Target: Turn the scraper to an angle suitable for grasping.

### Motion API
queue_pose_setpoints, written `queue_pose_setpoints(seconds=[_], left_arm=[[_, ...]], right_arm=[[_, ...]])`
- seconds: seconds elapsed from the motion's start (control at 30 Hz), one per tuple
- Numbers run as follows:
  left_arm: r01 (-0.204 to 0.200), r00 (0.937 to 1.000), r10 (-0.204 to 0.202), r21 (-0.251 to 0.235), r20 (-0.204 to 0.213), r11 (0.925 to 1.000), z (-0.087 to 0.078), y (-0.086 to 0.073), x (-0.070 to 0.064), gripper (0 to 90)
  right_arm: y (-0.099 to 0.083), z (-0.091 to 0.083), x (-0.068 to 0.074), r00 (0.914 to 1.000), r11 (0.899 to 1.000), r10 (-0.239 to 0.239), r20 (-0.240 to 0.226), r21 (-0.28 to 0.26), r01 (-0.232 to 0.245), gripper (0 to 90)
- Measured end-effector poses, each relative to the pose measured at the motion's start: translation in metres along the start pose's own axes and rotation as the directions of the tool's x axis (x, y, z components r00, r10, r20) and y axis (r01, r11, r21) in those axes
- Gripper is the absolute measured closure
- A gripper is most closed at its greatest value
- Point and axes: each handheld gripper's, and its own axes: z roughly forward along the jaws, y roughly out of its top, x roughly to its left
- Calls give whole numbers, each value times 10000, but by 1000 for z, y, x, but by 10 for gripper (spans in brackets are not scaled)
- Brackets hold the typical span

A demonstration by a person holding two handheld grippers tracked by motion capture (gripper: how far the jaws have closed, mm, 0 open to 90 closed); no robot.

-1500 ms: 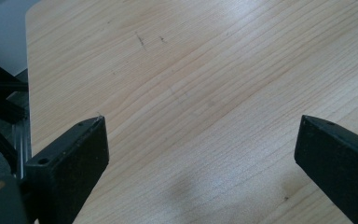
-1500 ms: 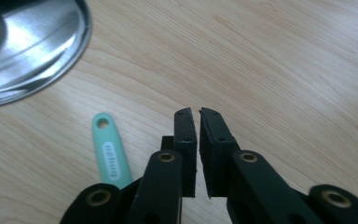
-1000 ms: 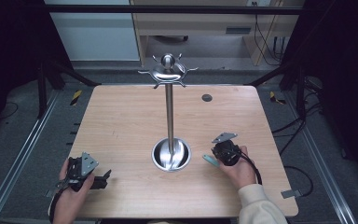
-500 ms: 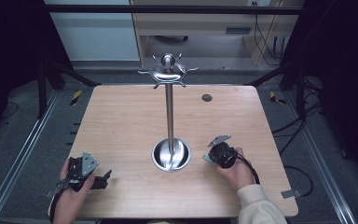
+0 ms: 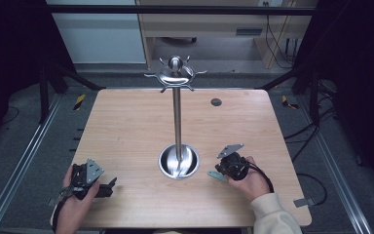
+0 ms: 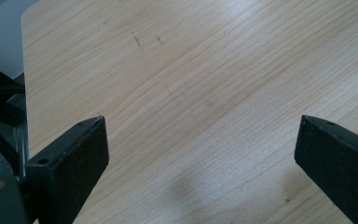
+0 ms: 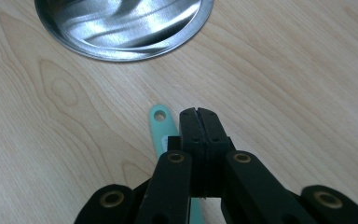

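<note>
A steel stand (image 5: 177,117) rises from a round dish base (image 5: 178,162) at the table's middle, with hooks around its top. My right gripper (image 5: 220,169) sits just right of the base, held by a hand. In the right gripper view its jaws (image 7: 199,112) are shut against each other, pointing at the base's rim (image 7: 121,28). A teal handle (image 7: 160,123) with a hole in its end lies flat along their left side and runs under the gripper. My left gripper (image 5: 111,187) rests near the front left corner, and in its own view it (image 6: 200,119) stands open over bare wood.
The wooden table (image 5: 126,126) has a small dark round disc (image 5: 216,102) at its back right. Metal rails run along the floor on both sides. A pale cabinet stands behind the table.
My right gripper has slid a little toward the front edge and slightly left, with the teal handle's tip shifting alongside it. The left gripper has stayed put.
</note>
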Motion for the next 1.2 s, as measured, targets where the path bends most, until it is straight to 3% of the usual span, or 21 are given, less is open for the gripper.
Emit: queue_pose_setpoints(seconds=[0.03, 0.2, 0.37, 0.6, 0.73, 0.9, 1.03, 1.07, 1.2], left_arm=[[35, 10000, -35, -11, 0, 10000, 0, 0, 0, 26], [132, 9999, -132, -31, -23, 9999, 1, -2, 0, 27], [115, 9999, -115, -54, -46, 9999, 0, -1, 1, 26], [2, 10000, -2, -25, -25, 10000, -2, -1, -1, 26], [12, 10000, -12, -51, -58, 10000, -4, -2, -2, 27], [-45, 10000, 45, -12, -8, 10000, -3, -1, -2, 26], [71, 10000, -71, -73, -8, 9999, -1, -1, -2, 26], [14, 10000, -14, -18, -19, 10000, -2, -1, -1, 26], [59, 10000, -59, -80, -32, 10000, -3, -1, -2, 26]], right_arm=[[0, 0, 0, 10000, 10000, 0, 0, 0, 0, 900], [12, -10, 3, 9953, 9915, -936, -245, 887, 954, 872], [22, -10, 6, 9871, 9701, -1504, -547, 1842, 1580, 801], [28, -3, 7, 9798, 9389, -1772, -931, 2824, 1966, 722], [31, 0, 6, 9785, 9321, -1792, -1019, 3007, 2020, 699], [32, 7, 7, 9738, 9149, -1906, -1238, 3373, 2220, 661], [33, 12, 5, 9731, 9092, -1843, -1381, 3521, 2221, 656], [34, 15, 4, 9737, 9019, -1778, -1421, 3723, 2190, 655], [33, 17, 3, 9745, 8980, -1733, -1425, 3834, 2158, 655]])
